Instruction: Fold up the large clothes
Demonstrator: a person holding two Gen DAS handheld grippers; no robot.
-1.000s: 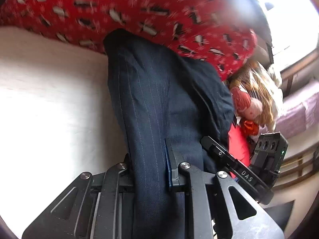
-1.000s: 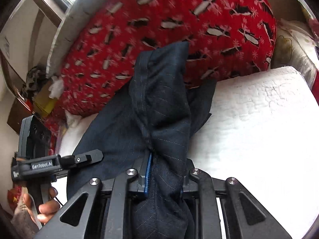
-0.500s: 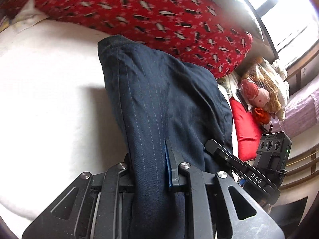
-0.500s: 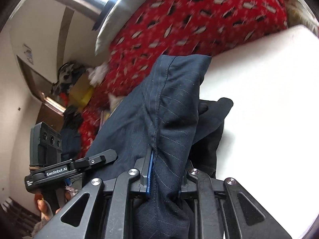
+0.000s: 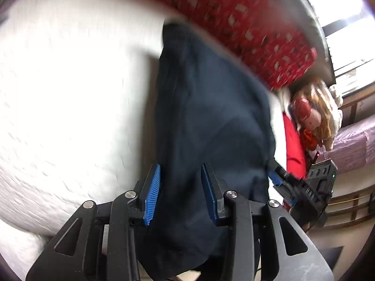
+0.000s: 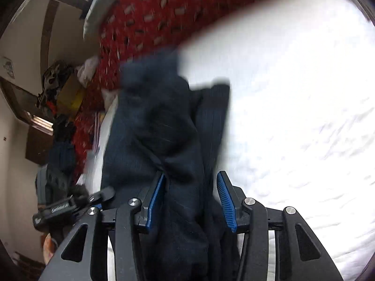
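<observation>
The dark navy pinstriped garment (image 5: 206, 126) lies folded lengthwise on the white bed (image 5: 70, 89), reaching toward the red pillow. My left gripper (image 5: 180, 187) is open, its blue pads (image 5: 152, 192) apart on either side of the cloth. In the right wrist view the same garment (image 6: 159, 131) lies bunched between the spread fingers of my right gripper (image 6: 191, 199), which is open too; its blue pads (image 6: 225, 201) stand clear of the fabric. The right gripper also shows at the right of the left wrist view (image 5: 281, 185). Both views are motion-blurred.
A red penguin-print pillow (image 5: 246, 23) runs along the far edge of the bed. A doll and soft toys (image 5: 311, 117) and a red cushion (image 5: 293, 149) lie to the right. Clutter and a shelf (image 6: 58, 93) stand left of the bed (image 6: 293, 93).
Both grippers have opened and let go of the garment, which has dropped onto the bed. Both cameras have moved back and down.
</observation>
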